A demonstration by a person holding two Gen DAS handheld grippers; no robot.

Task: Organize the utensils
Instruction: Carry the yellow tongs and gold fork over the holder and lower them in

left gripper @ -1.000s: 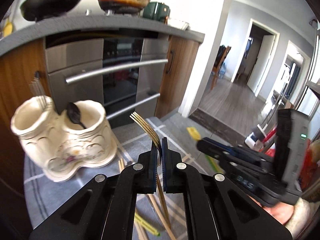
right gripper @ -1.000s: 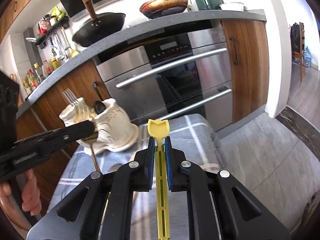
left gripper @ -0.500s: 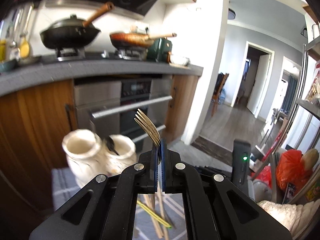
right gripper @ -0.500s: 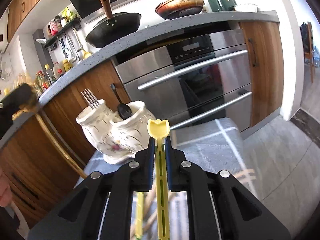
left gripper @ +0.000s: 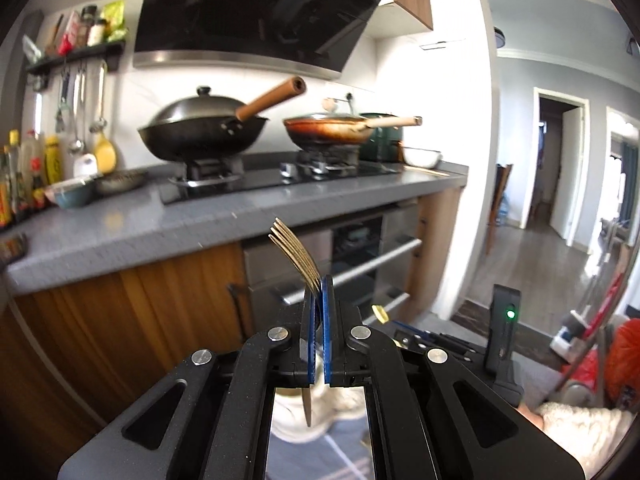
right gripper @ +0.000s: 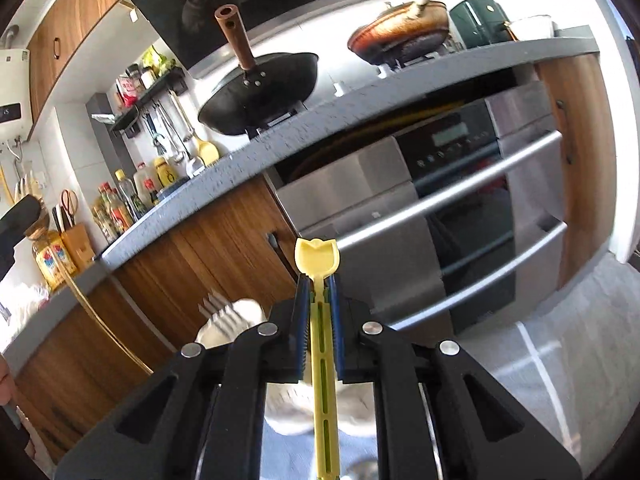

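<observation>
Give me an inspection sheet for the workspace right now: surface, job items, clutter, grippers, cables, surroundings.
Surface: blue-grey cloth with white lines, mostly hidden by the grippers.
Job's things: gold fork tines up in the left gripper; yellow plastic utensil in the right gripper; white ceramic holder below, silver fork tines in it.
Clutter: nothing seen.
Grippers: both shut on their utensils.
Cables: nothing seen.
Surroundings: grey countertop, black wok, frying pan, steel oven, sauce bottles.
</observation>
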